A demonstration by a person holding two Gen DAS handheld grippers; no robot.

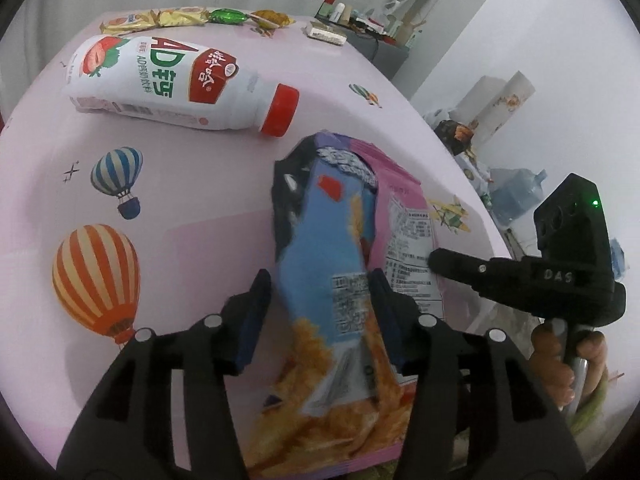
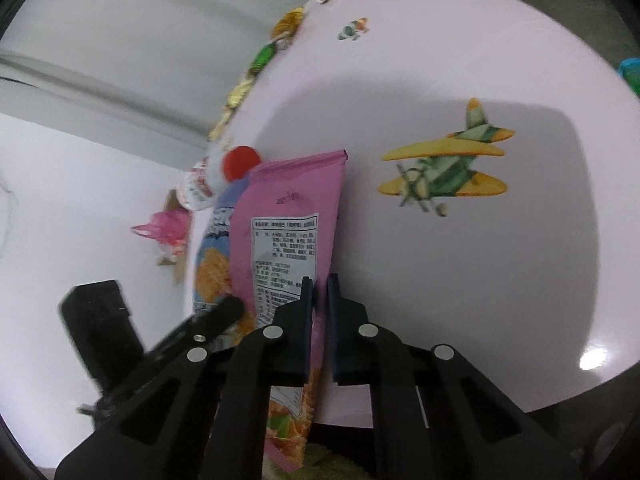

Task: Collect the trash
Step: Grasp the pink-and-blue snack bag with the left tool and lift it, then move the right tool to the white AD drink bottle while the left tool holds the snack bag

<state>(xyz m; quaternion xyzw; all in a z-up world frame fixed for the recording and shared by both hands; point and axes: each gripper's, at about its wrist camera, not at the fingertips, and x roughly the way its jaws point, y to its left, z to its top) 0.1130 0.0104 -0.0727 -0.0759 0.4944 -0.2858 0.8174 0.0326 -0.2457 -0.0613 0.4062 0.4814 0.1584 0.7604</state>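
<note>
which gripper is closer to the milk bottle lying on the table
Left. The left gripper straddles the snack bag just short of the bottle; the right gripper pinches the bag's far edge.

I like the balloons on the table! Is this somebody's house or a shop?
Most likely a home. The pink table has a cloth printed with balloons and planes, a shelf behind is cluttered with small bottles, and a big water jug stands on the floor by the wall.
</note>
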